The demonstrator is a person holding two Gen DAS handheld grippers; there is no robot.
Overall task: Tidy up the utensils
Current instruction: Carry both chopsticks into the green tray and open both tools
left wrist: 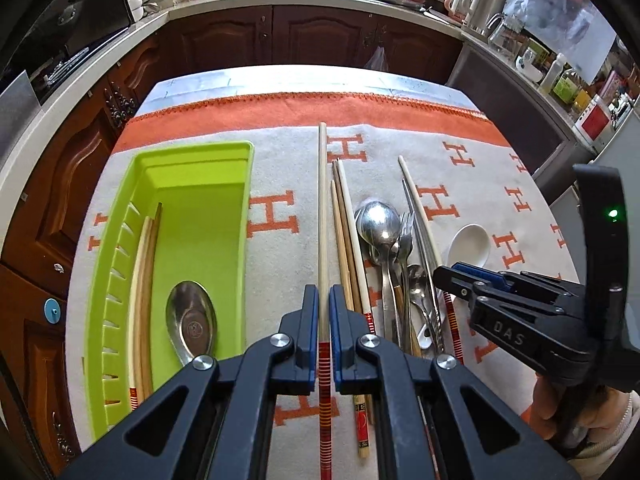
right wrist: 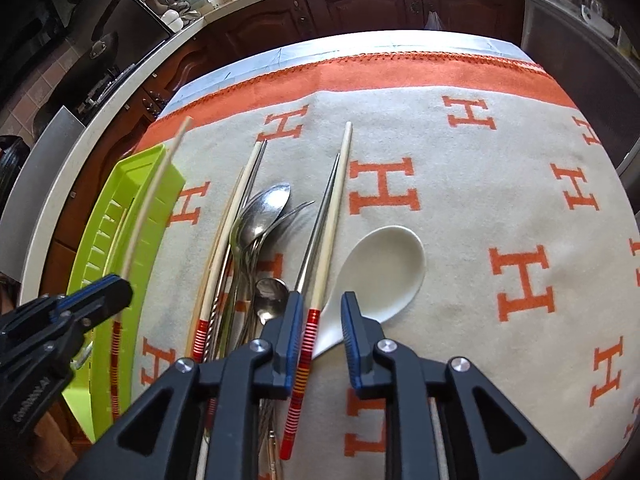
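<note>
My left gripper [left wrist: 324, 312] is shut on a pale chopstick [left wrist: 323, 220] with a red-striped end, held above the cloth; the chopstick also shows in the right wrist view [right wrist: 156, 192]. The green tray [left wrist: 236, 208] lies to its left and holds two chopsticks [left wrist: 142, 280] and a metal spoon [left wrist: 192, 322]. My right gripper [right wrist: 318, 320] is open over a red-striped chopstick [right wrist: 332, 216] and the handle of a white ceramic spoon [right wrist: 384, 272]. A pile of metal spoons and forks [right wrist: 256, 240] lies left of it.
More chopsticks [left wrist: 346, 240] lie beside the metal pile on the orange-and-grey H-pattern cloth [left wrist: 460, 168]. Dark wood cabinets [left wrist: 320, 36] and a cluttered counter ring the table.
</note>
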